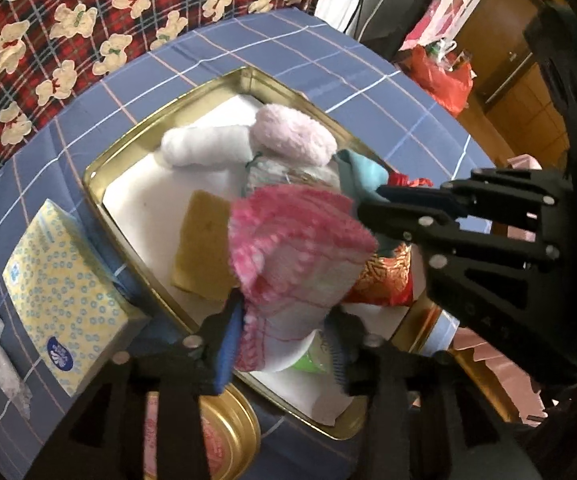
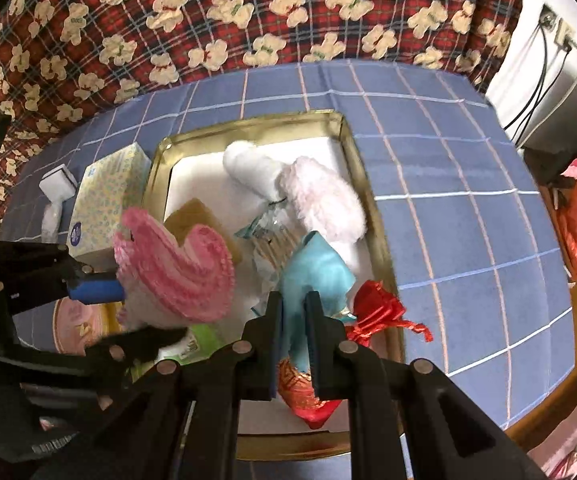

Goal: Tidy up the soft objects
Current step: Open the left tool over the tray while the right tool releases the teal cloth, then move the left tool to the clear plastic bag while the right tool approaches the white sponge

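A gold tin tray (image 1: 124, 136) (image 2: 348, 148) on the blue checked cloth holds soft things: a white roll (image 1: 204, 144) (image 2: 248, 168), a fluffy pale pink piece (image 1: 292, 134) (image 2: 324, 196), a tan sponge (image 1: 202, 244) and a red brocade pouch (image 1: 384, 280) (image 2: 308, 396). My left gripper (image 1: 284, 356) (image 2: 128, 312) is shut on a pink and white towel (image 1: 296, 252) (image 2: 180, 268), held above the tray. My right gripper (image 2: 294, 344) (image 1: 372, 204) is shut on a light blue cloth (image 2: 316, 268) (image 1: 362, 172) over the tray's right part.
A yellow tissue pack (image 1: 68, 296) (image 2: 104, 204) lies left of the tray. A round gold tin (image 1: 224, 428) sits at the near left. A white block (image 2: 58, 180) lies beside the tissues. A red bear-print blanket (image 2: 248, 12) lies behind. Red bags (image 1: 444, 76) stand at the right.
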`<state>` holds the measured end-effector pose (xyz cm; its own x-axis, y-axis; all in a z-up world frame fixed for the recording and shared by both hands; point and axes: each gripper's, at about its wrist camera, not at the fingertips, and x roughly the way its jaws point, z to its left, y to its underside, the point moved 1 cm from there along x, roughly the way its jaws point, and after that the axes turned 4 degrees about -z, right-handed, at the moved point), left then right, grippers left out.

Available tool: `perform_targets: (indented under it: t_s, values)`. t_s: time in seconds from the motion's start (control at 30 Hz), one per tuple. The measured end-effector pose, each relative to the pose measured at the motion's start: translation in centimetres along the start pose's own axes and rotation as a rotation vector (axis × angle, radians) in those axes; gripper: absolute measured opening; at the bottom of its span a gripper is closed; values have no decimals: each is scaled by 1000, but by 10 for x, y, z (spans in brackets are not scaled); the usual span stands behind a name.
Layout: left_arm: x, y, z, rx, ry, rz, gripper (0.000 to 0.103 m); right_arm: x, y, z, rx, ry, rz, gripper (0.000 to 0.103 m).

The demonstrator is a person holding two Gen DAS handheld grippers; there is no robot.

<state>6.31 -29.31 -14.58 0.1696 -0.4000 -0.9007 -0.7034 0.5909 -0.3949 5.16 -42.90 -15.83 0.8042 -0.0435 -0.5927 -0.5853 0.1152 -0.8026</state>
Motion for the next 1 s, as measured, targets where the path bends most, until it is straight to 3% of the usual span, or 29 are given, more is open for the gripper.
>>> perform_targets:
  t_s: [0.07,0.2,0.33,0.37,0.5,0.67,1.0]
  values:
    - [1,0,-1,3,-5,9,62,4,0,1,3,-10,17,15]
    - [-4,1,2,2,-5,4,70,6,-3,-2,20,0,19,16]
    - [-14,2,10,-12,-25,-27,70,3,-8,-2,36,9,-6,17]
    - [-20,2,13,-17,-35,-49,70,2,-9,-1,34,11,-15,21]
    - [-39,7,33,-54,-92,-102,70,-5,-20,10,21,7,-70,58]
    - [-61,23,79,-179,-174,-149,70,-11,-36,34,-18,-12,-136,59]
    - [-94,89,193,-505,-388,-177,74,2,-61,111,-168,-112,-144,59]
